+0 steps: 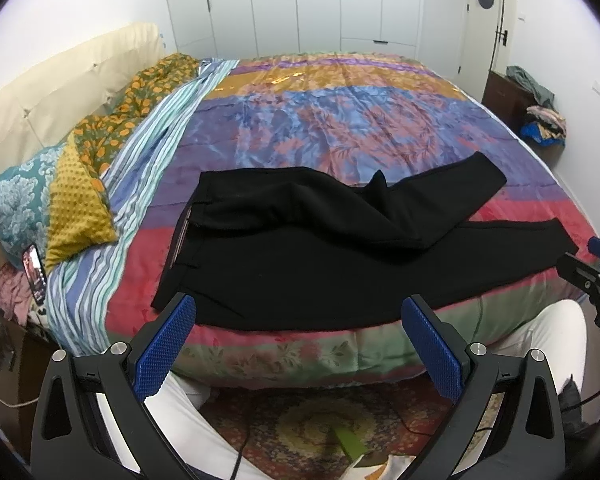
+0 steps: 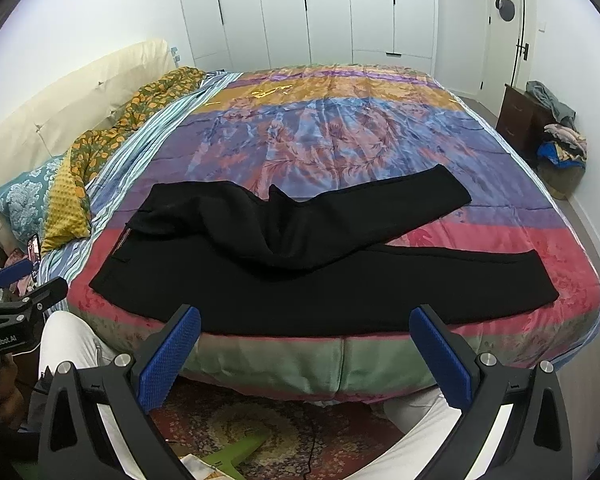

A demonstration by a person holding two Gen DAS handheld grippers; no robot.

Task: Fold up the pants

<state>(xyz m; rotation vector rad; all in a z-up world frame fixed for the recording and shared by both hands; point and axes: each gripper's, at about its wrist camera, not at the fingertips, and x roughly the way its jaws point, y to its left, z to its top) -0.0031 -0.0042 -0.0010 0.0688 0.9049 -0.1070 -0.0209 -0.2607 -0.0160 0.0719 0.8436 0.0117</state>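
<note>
Black pants (image 1: 320, 248) lie spread on the near part of the bed, waistband to the left, legs to the right. The upper leg is rumpled and angles away from the lower leg. They also show in the right wrist view (image 2: 300, 276). My left gripper (image 1: 298, 312) is open and empty, held just before the bed's near edge, below the pants' lower hem side. My right gripper (image 2: 304, 322) is open and empty in the same way. The right gripper shows at the right edge of the left wrist view (image 1: 592, 276); the left one shows at the left edge of the right wrist view (image 2: 16, 280).
The bed has a colourful quilt (image 1: 340, 120), pillows (image 1: 76, 196) at the left and a cream headboard (image 1: 60, 84). A phone (image 1: 34, 272) stands at the left bedside. A dark nightstand with clothes (image 1: 540, 112) is at the far right. A patterned rug (image 1: 320, 428) and white-trousered legs are below.
</note>
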